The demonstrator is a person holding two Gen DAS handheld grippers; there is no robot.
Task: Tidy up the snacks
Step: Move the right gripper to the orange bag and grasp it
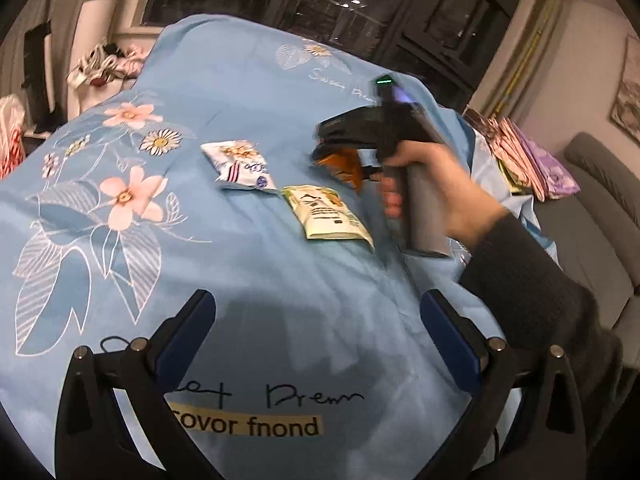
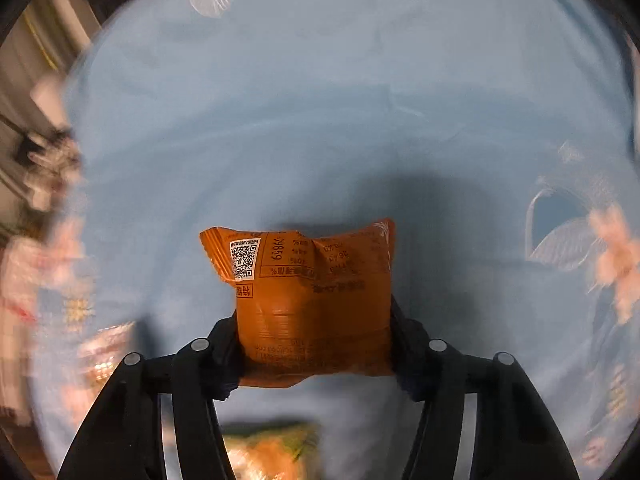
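The room light is warm and rather dim, and the windows [image 1: 320, 4] at the back are dark, with small lamp reflections in the glass. Light seems to come from above, because a soft shadow lies on the blue sheet [image 1: 248, 92] under each hand-held gripper. Both views are round fisheye pictures with black corners, and straight lines bend near the rim. In the right wrist view the edges are strongly smeared by motion blur, while the orange snack packet [image 2: 312, 296] in the centre stays sharp. In the left wrist view the right hand [image 1: 432, 184] is slightly blurred.
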